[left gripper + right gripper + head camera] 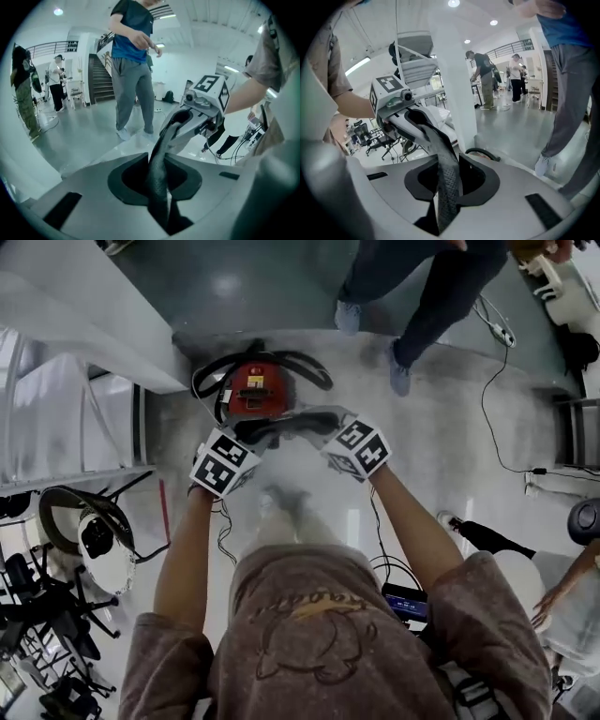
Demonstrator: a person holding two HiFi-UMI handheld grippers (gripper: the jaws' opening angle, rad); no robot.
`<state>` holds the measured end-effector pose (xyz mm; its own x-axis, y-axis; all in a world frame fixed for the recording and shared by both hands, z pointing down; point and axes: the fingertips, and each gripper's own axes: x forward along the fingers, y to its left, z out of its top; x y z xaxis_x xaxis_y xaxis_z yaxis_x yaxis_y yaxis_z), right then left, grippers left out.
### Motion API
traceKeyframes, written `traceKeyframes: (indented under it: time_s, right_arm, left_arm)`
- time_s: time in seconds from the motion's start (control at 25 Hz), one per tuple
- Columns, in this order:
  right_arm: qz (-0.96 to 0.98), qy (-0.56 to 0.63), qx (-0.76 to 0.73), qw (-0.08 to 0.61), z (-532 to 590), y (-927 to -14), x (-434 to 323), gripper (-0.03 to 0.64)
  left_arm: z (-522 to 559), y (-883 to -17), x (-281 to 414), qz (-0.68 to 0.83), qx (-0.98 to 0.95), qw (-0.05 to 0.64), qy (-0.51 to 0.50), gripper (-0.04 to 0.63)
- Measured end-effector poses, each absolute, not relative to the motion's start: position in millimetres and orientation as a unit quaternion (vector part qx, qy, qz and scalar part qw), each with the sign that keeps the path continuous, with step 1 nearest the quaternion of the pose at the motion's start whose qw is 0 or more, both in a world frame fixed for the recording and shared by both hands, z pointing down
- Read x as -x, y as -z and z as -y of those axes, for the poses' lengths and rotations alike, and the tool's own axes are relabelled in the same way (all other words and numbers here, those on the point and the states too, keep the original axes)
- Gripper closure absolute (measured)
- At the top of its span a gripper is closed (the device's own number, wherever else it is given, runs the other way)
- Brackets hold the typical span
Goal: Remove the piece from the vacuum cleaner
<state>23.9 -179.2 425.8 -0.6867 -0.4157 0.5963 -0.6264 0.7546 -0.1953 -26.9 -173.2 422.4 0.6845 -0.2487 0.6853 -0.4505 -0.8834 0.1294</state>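
Observation:
A red vacuum cleaner [255, 388] stands on the floor below both hands. A dark grey, textured, flexible piece [292, 424] stretches between the two grippers just above it. My left gripper [255, 435] is shut on one end of it and my right gripper [325, 424] on the other. In the left gripper view the piece [158, 164] rises from my jaws [160, 190] to the right gripper [185, 117]. Seen from the right gripper view, the piece [446, 173] runs from my jaws [447, 190] up to the left gripper [410, 117].
A black hose [309, 367] loops round the vacuum cleaner. A bystander's legs [412, 315] stand just beyond it. A white partition [84, 324] and office chairs [94, 540] are at the left. Cables [497, 418] trail over the floor at the right.

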Motion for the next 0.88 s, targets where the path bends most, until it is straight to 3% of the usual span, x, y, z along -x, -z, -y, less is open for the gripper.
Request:
traceKeyframes:
  time_s: [0.44,0.88]
  right_arm:
    - [0.922,-0.141,-0.319,0.166,164.2,-285.5,-25.8,0.532]
    - [0.904,-0.145,-0.384,0.119,139.0,-274.1,-21.7,0.528]
  left_arm:
    - [157.1,-283.5,22.9,0.169,-0.946,0.097,-0.259,0.522]
    - [139.9,-270.6,30.9,0.201,-0.955,0.123,-0.182,0.518]
